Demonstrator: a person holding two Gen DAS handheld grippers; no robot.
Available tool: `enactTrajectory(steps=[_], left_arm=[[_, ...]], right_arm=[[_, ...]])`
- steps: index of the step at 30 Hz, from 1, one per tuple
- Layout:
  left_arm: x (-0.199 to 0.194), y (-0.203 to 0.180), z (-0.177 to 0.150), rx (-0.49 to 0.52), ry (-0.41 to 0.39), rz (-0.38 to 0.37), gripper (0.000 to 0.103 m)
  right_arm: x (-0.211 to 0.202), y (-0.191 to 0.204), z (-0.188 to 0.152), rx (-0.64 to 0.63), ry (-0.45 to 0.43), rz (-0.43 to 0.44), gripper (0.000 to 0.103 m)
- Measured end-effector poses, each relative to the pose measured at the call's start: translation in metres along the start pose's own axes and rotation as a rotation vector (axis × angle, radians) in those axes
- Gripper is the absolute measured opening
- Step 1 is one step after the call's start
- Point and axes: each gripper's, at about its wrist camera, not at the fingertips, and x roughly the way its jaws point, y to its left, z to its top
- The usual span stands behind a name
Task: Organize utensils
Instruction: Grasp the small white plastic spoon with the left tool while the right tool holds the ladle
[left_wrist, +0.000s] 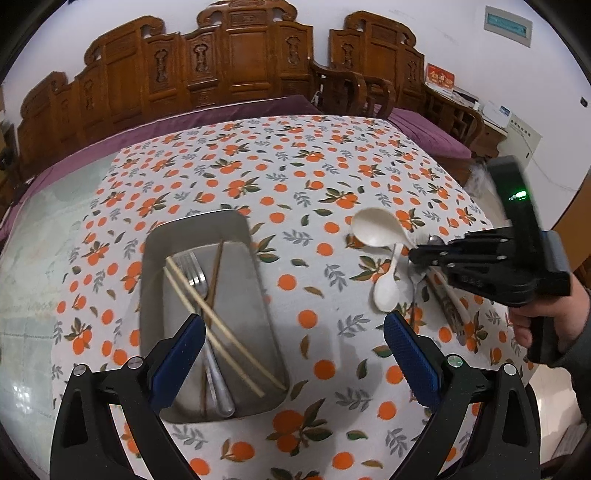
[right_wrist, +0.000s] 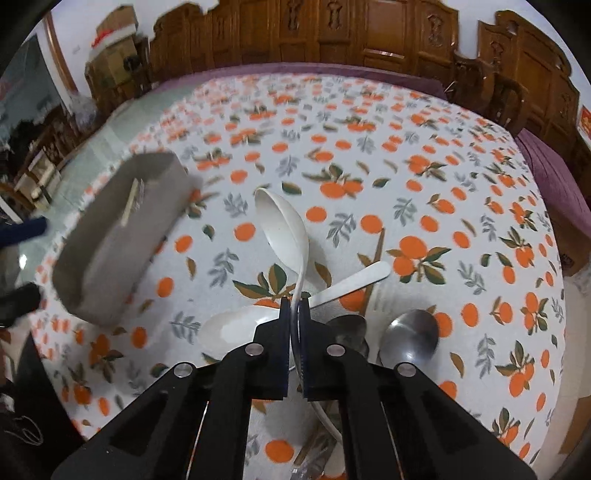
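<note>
Left wrist view gives us a table under a white tablecloth (left_wrist: 280, 192) printed with oranges and leaves, with carved wooden chairs (left_wrist: 229, 62) and purple cushions behind it. Our left gripper (left_wrist: 293, 341) hangs with its blue pads spread wide and nothing between them, above the near end of a metal tray (left_wrist: 258, 295). Inside that tray lie a fork (left_wrist: 197, 275), a pair of pale chopsticks (left_wrist: 218, 325) crossing over it, and a darker pair beneath.

To the right, our right gripper (right_wrist: 294, 301) has clamped its jaws on the thin handle of a large white spoon (right_wrist: 282, 229), whose bowl reaches out past the fingertips. Around it on the cloth lie a smaller white spoon (right_wrist: 240, 325), a metal spoon (right_wrist: 410, 336) just to the right, and another flat white handle (right_wrist: 354, 282) crossing behind the fingertips. A hand (left_wrist: 546, 314) holds the right gripper.
</note>
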Motion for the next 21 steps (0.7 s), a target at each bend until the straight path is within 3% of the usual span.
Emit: enactTrajectory(steps=[16,21], left_arm=[[0.078,-0.058,0.024,0.090,0.099,-0.055,0.093],[0.104,-0.064,0.029,0.091,0.147,-0.081,0.072]], right_arm=[[-0.049,-0.037,-0.047,0.100,-0.065,-0.003,0.005],[-0.055,-0.050,-0.057,0.130,-0.070,-0.007,0.005]])
